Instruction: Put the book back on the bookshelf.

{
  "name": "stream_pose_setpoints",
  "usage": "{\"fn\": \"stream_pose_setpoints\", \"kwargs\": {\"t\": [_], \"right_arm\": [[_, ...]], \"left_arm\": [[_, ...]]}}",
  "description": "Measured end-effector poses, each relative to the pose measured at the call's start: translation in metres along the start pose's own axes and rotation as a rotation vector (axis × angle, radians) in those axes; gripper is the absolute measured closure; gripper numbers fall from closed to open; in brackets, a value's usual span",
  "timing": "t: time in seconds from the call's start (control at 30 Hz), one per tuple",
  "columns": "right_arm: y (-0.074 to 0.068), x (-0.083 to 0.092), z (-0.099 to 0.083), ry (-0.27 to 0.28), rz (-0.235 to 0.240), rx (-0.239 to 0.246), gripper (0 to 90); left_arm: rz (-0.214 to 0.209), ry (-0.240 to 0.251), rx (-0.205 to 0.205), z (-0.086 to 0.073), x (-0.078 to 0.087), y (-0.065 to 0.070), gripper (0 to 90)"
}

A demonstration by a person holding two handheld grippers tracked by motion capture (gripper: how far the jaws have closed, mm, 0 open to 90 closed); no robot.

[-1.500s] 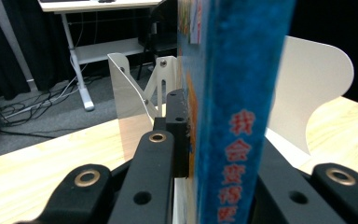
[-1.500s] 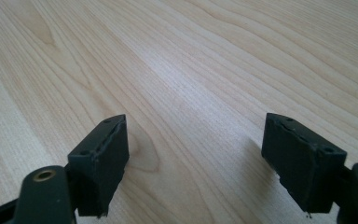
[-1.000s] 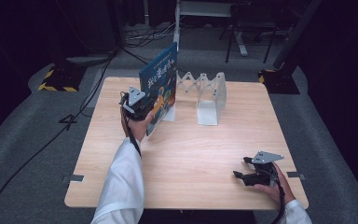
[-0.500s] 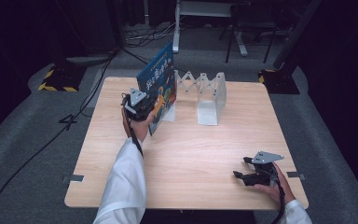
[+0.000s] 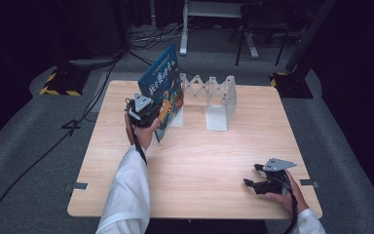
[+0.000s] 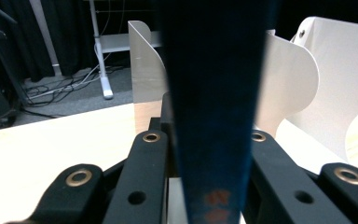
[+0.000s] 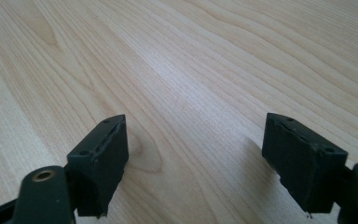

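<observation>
Book cover: the blue picture book (image 5: 161, 90) carries a line of large white characters across its front, too small and tilted to read.
Book's lower edge: blurred reddish marks (image 6: 213, 205), unreadable.

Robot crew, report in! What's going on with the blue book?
Left gripper shut on blue book, tilted at white rack. Right gripper open, on table. Nothing blocking.

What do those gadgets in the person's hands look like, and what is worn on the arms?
Each hand carries a black two-jaw tool. The left gripper and right gripper both have a grey three-cornered plate on top and a black cable trailing along the forearm. Up close, the blocky black jaws show brass-coloured rivets. Both arms wear white sleeves.
</observation>
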State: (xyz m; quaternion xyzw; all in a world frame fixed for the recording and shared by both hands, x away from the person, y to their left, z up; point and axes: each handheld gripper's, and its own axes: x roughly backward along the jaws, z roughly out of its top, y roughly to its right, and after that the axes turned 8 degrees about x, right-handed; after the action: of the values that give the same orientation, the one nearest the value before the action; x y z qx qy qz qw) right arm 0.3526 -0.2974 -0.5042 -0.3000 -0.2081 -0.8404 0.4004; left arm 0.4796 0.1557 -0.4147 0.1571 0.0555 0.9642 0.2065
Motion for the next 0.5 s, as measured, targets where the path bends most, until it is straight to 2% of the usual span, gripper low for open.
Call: {"fn": "stream_pose_setpoints", "kwargs": {"t": [0.17, 0.27, 0.43, 0.5], "right_arm": [[0.0000, 0.0000, 0.0000, 0.001, 0.002, 0.000, 22.6], [0.0000, -0.0001, 0.0000, 0.000, 0.003, 0.000, 22.5], [-0.0001, -0.0001, 0.0000, 0.000, 0.004, 0.001, 22.4], [-0.0001, -0.0001, 0.0000, 0.000, 0.004, 0.001, 22.3]], "left_arm": [[-0.017, 0.006, 0.046, -0.0026, 0.0018, -0.0078, 79.1], [-0.010, 0.002, 0.031, -0.0019, 0.0018, -0.0068, 79.5], [-0.010, 0.005, 0.041, -0.0025, 0.0023, -0.0073, 79.7], [-0.009, 0.003, 0.033, -0.0023, 0.0024, -0.0069, 79.6]]}}
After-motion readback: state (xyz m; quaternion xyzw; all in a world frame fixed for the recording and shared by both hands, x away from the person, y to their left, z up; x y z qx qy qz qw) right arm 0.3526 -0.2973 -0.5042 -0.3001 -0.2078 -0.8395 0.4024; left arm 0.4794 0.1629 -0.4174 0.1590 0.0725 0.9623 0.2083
